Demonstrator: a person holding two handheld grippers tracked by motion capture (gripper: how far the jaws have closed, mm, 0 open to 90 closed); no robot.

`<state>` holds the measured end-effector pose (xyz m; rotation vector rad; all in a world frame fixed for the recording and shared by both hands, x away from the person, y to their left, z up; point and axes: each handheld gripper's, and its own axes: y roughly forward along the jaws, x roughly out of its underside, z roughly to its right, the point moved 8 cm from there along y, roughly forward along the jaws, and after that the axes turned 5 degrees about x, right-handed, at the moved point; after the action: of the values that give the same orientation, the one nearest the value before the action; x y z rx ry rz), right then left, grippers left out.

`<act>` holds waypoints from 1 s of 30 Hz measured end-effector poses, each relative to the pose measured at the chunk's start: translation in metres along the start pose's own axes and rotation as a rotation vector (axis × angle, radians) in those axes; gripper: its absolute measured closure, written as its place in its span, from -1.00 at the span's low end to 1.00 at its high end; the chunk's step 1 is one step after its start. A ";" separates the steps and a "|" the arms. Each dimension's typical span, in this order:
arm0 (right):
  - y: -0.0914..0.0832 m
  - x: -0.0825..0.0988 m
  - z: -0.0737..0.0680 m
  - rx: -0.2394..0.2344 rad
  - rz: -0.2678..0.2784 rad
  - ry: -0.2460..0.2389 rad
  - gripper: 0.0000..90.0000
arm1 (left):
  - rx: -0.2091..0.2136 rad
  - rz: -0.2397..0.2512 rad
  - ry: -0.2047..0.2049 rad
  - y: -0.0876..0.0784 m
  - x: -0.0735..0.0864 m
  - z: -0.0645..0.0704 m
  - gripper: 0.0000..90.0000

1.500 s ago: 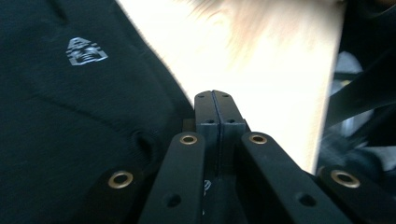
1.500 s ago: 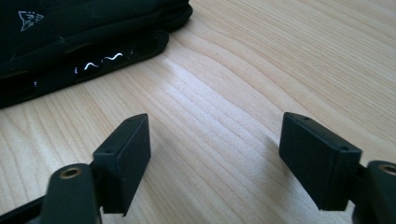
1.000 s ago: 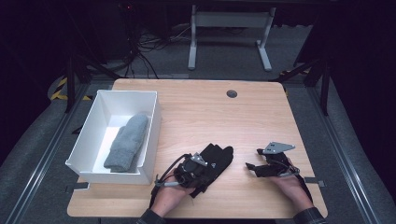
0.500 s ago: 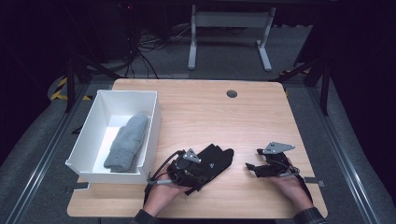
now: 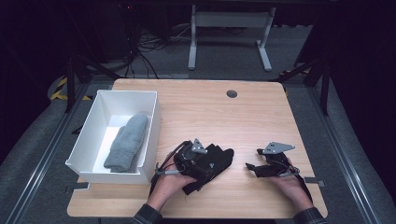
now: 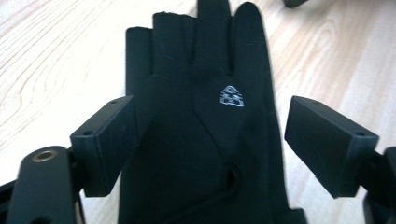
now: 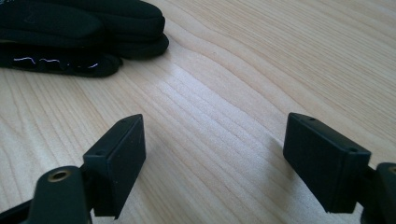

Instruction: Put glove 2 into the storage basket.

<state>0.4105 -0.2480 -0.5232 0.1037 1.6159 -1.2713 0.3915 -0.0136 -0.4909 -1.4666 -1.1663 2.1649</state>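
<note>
One black glove (image 5: 212, 161) lies flat on the wooden tabletop (image 5: 205, 107), close to the near edge and a little left of its middle, with the finger ends pointing toward the right side. In the left gripper view the glove (image 6: 201, 135) shows a small white emblem on its back, and its fingers stretch away from the camera. The left gripper (image 5: 198, 161) sits over the cuff end of the glove, held by the person's left hand (image 5: 166, 186); its jaws have just been opening and now stand spread to either side of the glove, which lies between them without being pinched. The right gripper (image 5: 254, 168) rests near the right part of the near edge, held by the right hand (image 5: 292, 186), with its jaws wide apart over bare wood and nothing between them; the right gripper view catches the glove (image 7: 79, 35) off at its upper left, well apart from the jaws. One white box (image 5: 154, 116) stands along the left edge of the tabletop, just beside the left hand, and one grey mitten (image 5: 127, 142) lies inside it, lengthwise. A single dark round hole (image 5: 231, 94) marks the tabletop near the far edge.
</note>
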 end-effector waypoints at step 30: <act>0.000 0.000 0.000 0.000 0.000 0.000 -0.52 | -0.042 -0.098 0.005 0.025 0.015 -0.007 -0.58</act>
<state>0.4105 -0.2479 -0.5232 0.1038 1.6162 -1.2712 0.3962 -0.0176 -0.5205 -1.4000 -1.2619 2.0827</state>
